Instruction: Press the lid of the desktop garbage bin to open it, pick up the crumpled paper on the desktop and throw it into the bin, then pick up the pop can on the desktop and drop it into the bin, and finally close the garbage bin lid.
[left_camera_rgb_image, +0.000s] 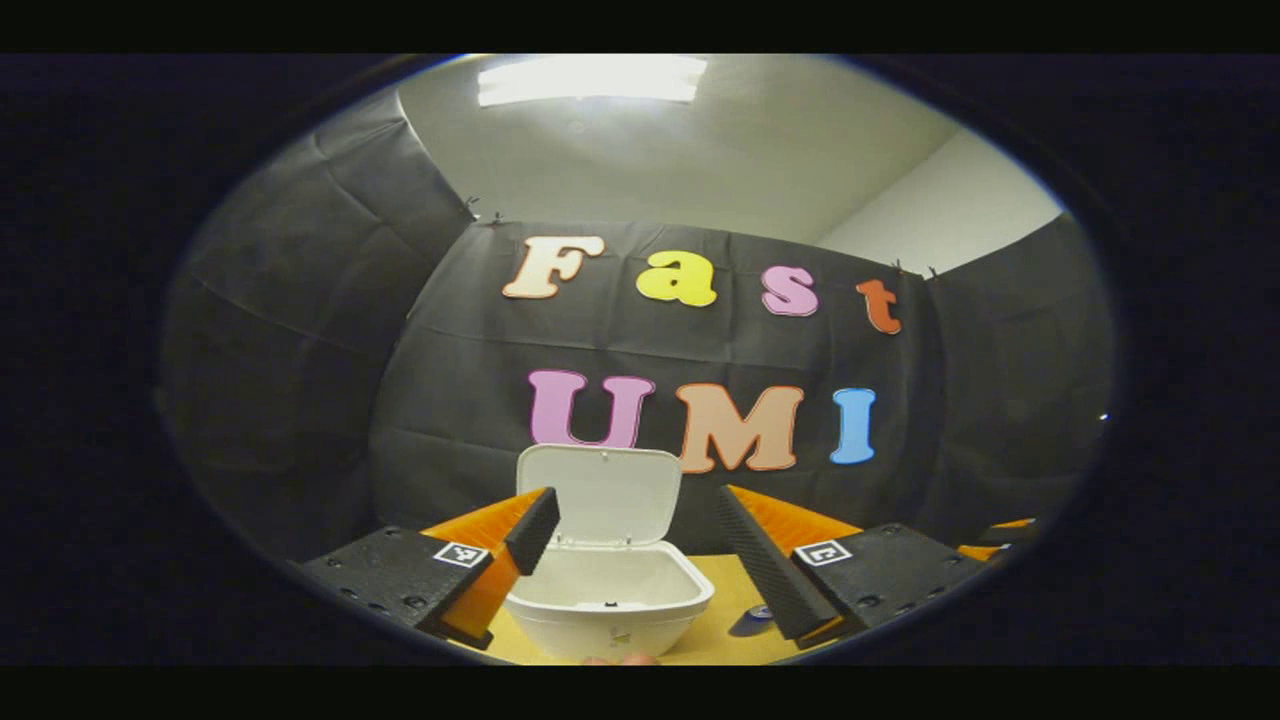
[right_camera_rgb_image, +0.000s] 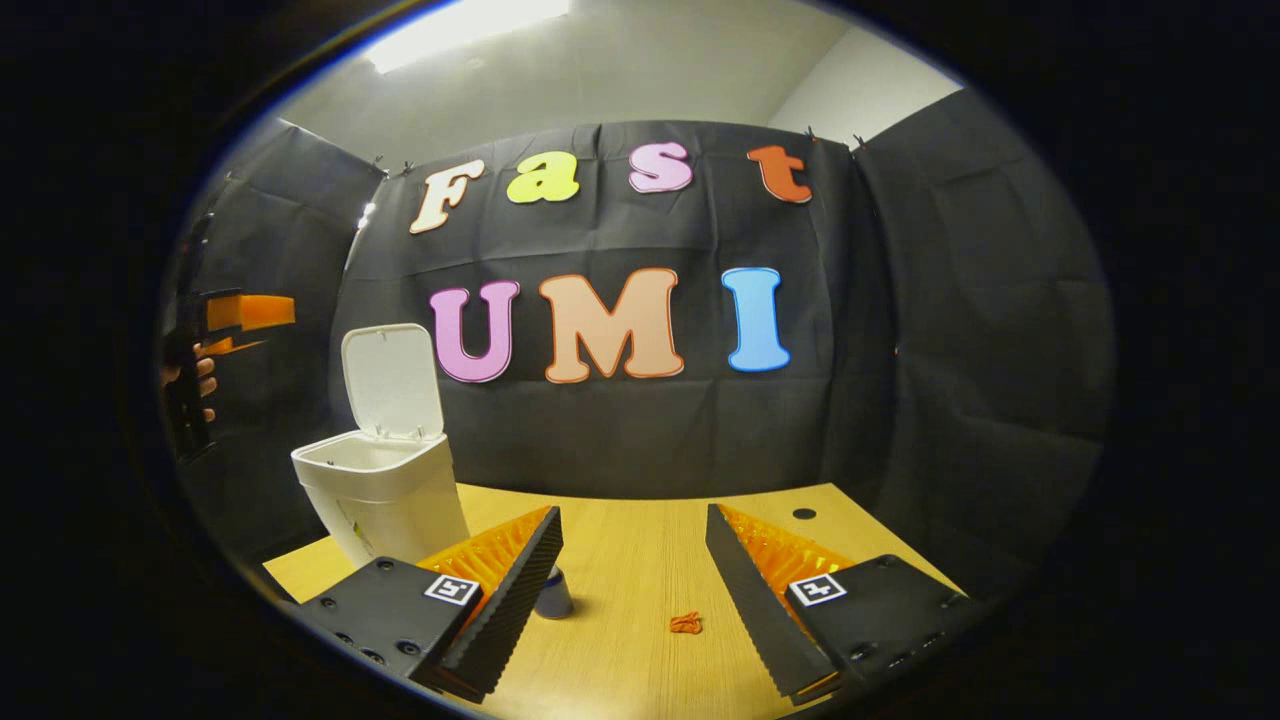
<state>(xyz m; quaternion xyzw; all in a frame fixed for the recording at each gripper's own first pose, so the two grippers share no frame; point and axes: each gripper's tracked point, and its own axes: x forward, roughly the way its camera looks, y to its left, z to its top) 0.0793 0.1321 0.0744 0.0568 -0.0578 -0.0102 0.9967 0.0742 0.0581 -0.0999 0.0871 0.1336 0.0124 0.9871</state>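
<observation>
The white desktop bin (left_camera_rgb_image: 610, 595) stands with its lid (left_camera_rgb_image: 600, 492) swung up and its mouth open. My left gripper (left_camera_rgb_image: 640, 545) is open and hovers just above and in front of the bin's rim, nothing between its fingers. A sliver of the pop can (left_camera_rgb_image: 760, 612) peeks out beside the bin. In the right gripper view the bin (right_camera_rgb_image: 385, 495) is at the left with the lid (right_camera_rgb_image: 393, 380) upright, and the pop can (right_camera_rgb_image: 553, 592) stands half hidden behind one finger. My right gripper (right_camera_rgb_image: 630, 575) is open low over the table, empty.
The wooden table (right_camera_rgb_image: 640, 540) carries a small orange scrap (right_camera_rgb_image: 686, 623) and has a dark round hole (right_camera_rgb_image: 803, 513) near the back. A hand (right_camera_rgb_image: 200, 380) holds the left gripper (right_camera_rgb_image: 235, 315) up above and left of the bin. Black cloth walls close the booth.
</observation>
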